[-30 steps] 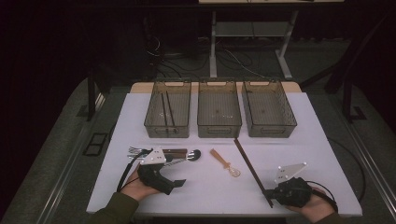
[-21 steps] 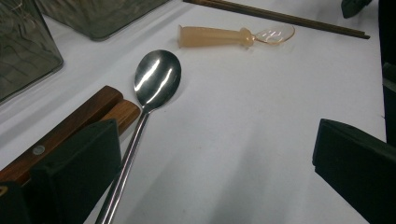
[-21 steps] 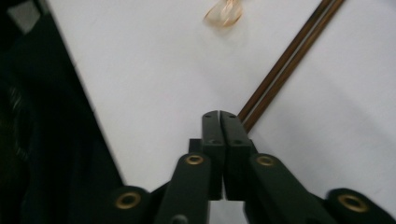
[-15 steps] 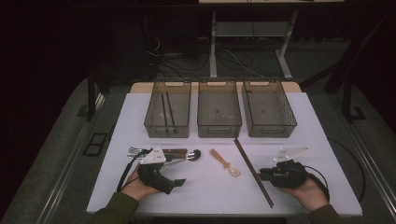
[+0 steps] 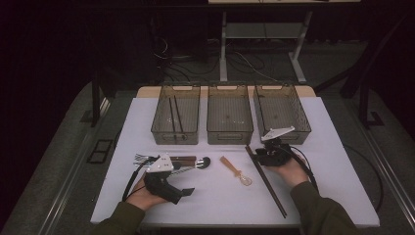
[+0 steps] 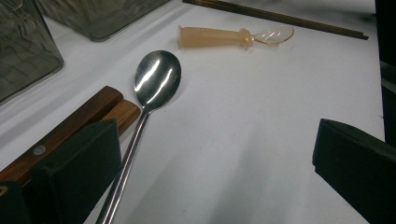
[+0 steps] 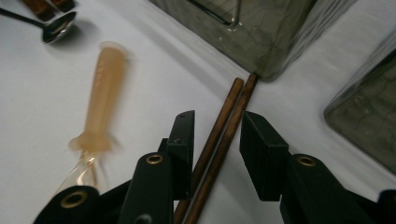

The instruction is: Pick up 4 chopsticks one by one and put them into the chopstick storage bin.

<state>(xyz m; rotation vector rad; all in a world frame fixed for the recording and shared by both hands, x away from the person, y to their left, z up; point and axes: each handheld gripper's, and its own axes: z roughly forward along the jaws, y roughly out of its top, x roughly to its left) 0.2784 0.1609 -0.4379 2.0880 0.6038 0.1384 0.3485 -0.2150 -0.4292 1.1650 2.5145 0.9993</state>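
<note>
The right gripper (image 7: 217, 140) straddles the far end of the pair of dark chopsticks (image 5: 265, 178), which lies on the tabletop (image 5: 342, 161) right of centre in the high view, just below the middle bin (image 5: 230, 113). Its jaws have just been opening and stand narrowly apart, the sticks between them but not pinched. This looks like the start of a pickup; next they must close squarely on both sticks. The left gripper (image 6: 210, 172) rests wide open beside the metal spoon (image 6: 156, 81).

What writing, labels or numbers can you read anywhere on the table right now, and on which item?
None can be read.
Bins: no labels showing.
Chopsticks, steel spoon, clear plastic spoon: no markings.
Wooden handles: a metal rivet, no lettering.
Left gripper: a yellowish mark at the bottom left corner of its own view, cut off and unreadable.
Right gripper: brass rivets, no text.
</note>
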